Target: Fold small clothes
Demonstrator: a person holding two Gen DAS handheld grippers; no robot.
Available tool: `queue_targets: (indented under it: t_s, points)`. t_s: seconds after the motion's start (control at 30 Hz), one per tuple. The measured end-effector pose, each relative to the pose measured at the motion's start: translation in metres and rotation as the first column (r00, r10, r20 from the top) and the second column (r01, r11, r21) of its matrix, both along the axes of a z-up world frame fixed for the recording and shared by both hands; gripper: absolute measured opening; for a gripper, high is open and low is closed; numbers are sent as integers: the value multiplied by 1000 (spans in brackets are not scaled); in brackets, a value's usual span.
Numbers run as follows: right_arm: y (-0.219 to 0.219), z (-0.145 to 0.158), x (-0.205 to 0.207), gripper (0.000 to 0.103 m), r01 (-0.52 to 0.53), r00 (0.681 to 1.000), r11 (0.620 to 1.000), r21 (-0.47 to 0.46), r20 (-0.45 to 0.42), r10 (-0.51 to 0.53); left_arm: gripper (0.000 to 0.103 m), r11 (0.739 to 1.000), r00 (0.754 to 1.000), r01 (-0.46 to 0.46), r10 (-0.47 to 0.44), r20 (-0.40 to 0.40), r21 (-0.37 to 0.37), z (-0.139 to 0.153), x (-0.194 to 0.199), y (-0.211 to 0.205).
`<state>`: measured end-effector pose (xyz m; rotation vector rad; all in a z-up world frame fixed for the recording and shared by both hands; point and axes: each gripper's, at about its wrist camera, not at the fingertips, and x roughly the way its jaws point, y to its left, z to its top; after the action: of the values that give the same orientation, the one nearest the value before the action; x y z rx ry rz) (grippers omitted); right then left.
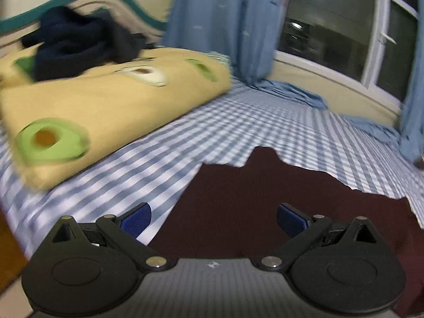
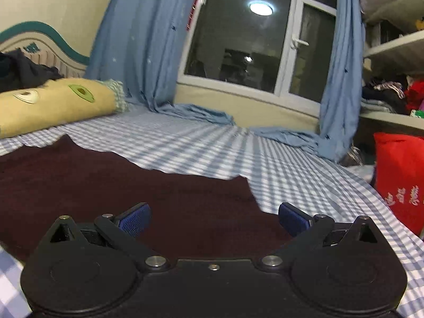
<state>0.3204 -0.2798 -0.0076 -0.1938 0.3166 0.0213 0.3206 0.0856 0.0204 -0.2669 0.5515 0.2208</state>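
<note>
Maroon knit fabric, a small garment (image 1: 265,193) whose kind I cannot tell, lies spread flat on the blue-and-white checked bedsheet (image 1: 225,129), and both tools hover low over its near side. The left gripper (image 1: 214,218) has its jaws spread wide with nothing between the blue pads (image 1: 136,218); it sits above the garment's left edge, one finger over cloth and the other over sheet. The right gripper (image 2: 214,218) is equally wide and empty, poised over the right edge, near the corner where maroon gives way to checks.

My reading is that the fold has not begun: the piece is laid out and each tool is lining up on an edge. Next, each would need to drop onto its side of the cloth, pinch only the garment and not the sheet beneath, then lift and carry the near edge toward the ragged far edge.

As for containers, a red bag (image 2: 400,177) stands beside the bed at right, its contents unseen, and the shelf (image 2: 392,45) beyond holds jumbled clothing. Dark clothes (image 1: 79,42) sit heaped on the folded yellow avocado-print quilt (image 1: 111,100).
</note>
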Motion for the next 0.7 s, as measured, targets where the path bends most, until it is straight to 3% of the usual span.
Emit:
queue_targets:
  t_s: [0.27, 0.47, 0.7]
  points:
    - [45, -12, 5, 103, -106, 994, 994, -13, -26, 105, 102, 996, 1000, 7, -5, 16, -83, -24, -68, 0]
    - [52, -29, 21, 103, -132, 990, 991, 21, -56, 133, 102, 989, 998, 54, -50, 29, -140, -42, -72, -9]
    - [40, -41, 28, 103, -158, 978, 978, 138, -114, 174, 102, 978, 995, 100, -95, 33, -181, -52, -59, -21]
